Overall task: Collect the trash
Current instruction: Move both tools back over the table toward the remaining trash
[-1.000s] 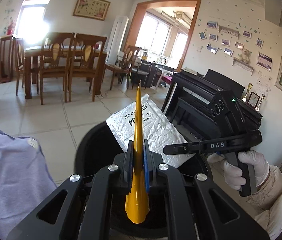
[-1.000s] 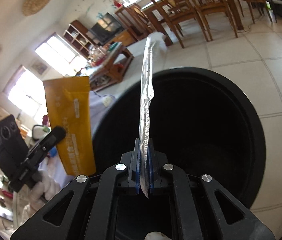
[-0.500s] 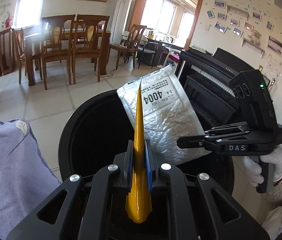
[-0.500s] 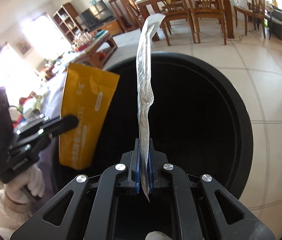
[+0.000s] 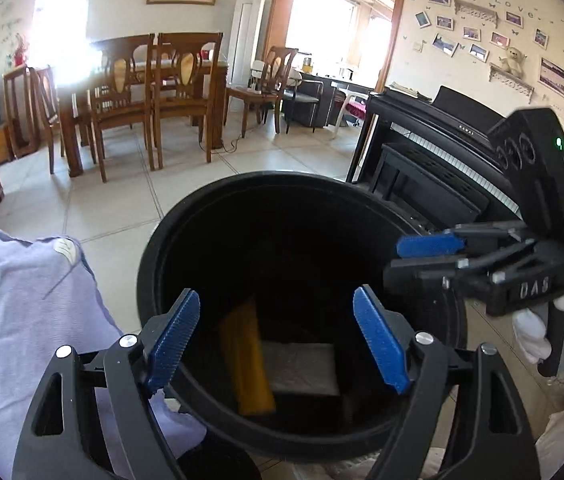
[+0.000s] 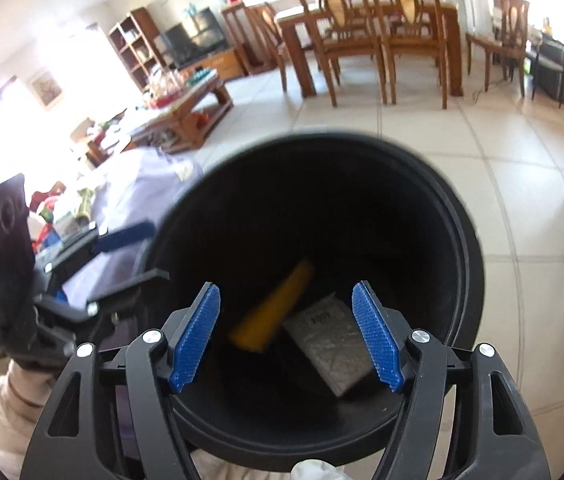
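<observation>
A black round bin [image 5: 169, 240] [image 6: 470, 264] stands on the tiled floor below both grippers. Inside it lie a yellow pouch [image 5: 247, 364] [image 6: 273, 312] and a silver bubble mailer [image 5: 302, 368] [image 6: 330, 344], side by side at the bottom. My left gripper [image 5: 282, 344] hangs over the bin's near rim with its jaws opening wide and nothing between the blue pads. My right gripper [image 6: 288, 340] is also over the rim, jaws opening, empty. The right gripper [image 5: 430, 256] shows at the right of the left wrist view, held by a white-gloved hand [image 5: 530, 332]. The left gripper [image 6: 133, 252] shows at the left of the right wrist view.
A lilac cloth [image 5: 13, 312] covers something beside the bin's left. A black piano [image 5: 434, 160] stands behind the bin on the right. A wooden dining table with chairs [image 5: 141, 92] is farther back, and a cluttered coffee table [image 6: 177, 116] lies beyond the cloth.
Both grippers opened. The yellow pouch left the left gripper and the silver mailer left the right one; both now lie at the bin's bottom. Both views tilted further down over the bin.
</observation>
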